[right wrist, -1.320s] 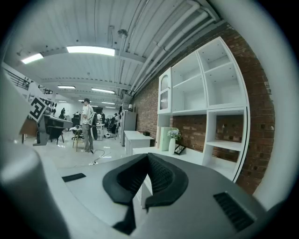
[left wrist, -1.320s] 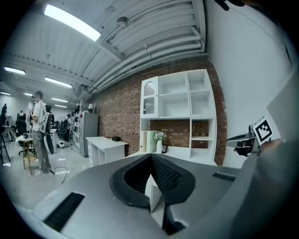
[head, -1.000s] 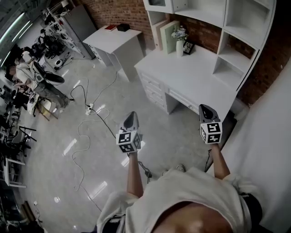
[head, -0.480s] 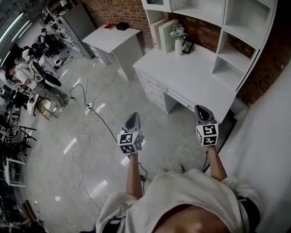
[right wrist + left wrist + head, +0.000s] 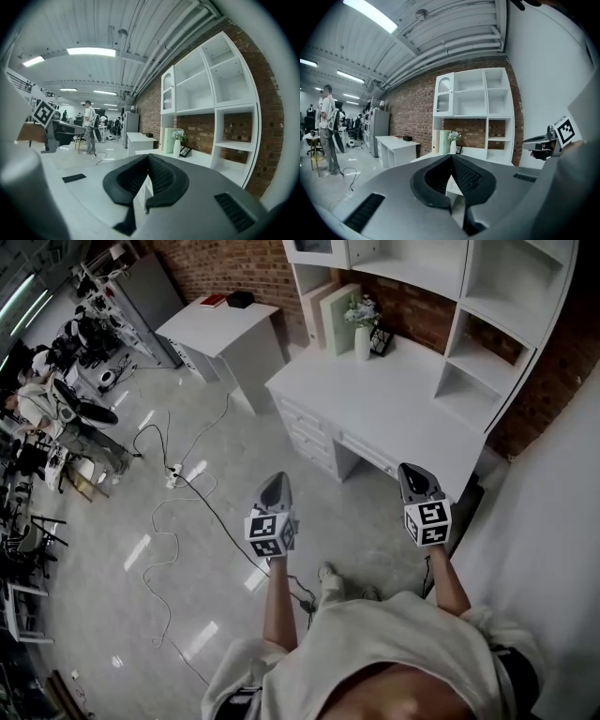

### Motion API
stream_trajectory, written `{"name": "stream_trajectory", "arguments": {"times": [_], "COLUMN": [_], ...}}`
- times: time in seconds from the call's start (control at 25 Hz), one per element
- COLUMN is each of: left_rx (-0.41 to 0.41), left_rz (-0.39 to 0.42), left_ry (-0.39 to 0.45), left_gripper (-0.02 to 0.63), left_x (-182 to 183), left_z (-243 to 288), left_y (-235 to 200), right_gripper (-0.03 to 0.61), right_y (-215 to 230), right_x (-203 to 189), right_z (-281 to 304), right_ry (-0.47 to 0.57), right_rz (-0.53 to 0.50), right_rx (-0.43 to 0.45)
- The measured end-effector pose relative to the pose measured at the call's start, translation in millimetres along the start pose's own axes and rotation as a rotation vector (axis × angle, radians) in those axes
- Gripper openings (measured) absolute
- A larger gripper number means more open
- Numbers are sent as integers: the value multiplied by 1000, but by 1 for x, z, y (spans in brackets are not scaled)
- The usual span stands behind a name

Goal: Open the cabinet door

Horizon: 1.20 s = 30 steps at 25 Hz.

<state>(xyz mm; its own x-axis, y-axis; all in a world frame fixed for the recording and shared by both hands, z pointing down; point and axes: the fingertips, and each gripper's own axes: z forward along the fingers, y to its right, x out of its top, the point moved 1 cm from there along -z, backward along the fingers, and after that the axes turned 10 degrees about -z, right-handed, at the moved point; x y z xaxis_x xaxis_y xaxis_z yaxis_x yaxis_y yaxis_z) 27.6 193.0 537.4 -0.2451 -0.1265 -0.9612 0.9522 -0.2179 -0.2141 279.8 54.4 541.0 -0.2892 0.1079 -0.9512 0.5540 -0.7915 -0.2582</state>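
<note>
A white desk (image 5: 394,404) with a shelf unit on top stands ahead against the brick wall. The unit's glass-fronted cabinet door (image 5: 444,93) is at its upper left and is closed; it also shows in the right gripper view (image 5: 168,90). My left gripper (image 5: 273,486) hangs over the floor in front of the desk, jaws shut and empty. My right gripper (image 5: 413,474) is near the desk's front right corner, also shut with nothing in it. Both point at the desk, well short of the door.
Green books (image 5: 336,304), a vase of flowers (image 5: 362,334) and a small picture frame (image 5: 381,338) sit on the desk. A second white table (image 5: 220,320) stands to the left. Cables (image 5: 178,474) trail over the floor. A white wall (image 5: 553,549) closes the right side.
Both grippers have come a little nearer the desk, and the desk sits lower and closer in the head view. A foot now shows below the grippers.
</note>
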Motion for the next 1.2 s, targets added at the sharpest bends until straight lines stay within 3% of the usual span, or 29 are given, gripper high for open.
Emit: {"name": "stream_trajectory", "arguments": {"times": [0.56, 1.2], "left_rx": [-81, -119], "left_rz": [2, -2], "left_ry": [21, 18], "left_gripper": [26, 26], "left_x": [56, 74], "left_z": [90, 156], "left_y": [-110, -175], "right_gripper": [14, 14], "right_y": [-26, -33], "right_x": [51, 67], "right_z": [133, 227], "right_ry": [1, -11], "right_rz": [-6, -34], "right_rx": [-59, -83]}}
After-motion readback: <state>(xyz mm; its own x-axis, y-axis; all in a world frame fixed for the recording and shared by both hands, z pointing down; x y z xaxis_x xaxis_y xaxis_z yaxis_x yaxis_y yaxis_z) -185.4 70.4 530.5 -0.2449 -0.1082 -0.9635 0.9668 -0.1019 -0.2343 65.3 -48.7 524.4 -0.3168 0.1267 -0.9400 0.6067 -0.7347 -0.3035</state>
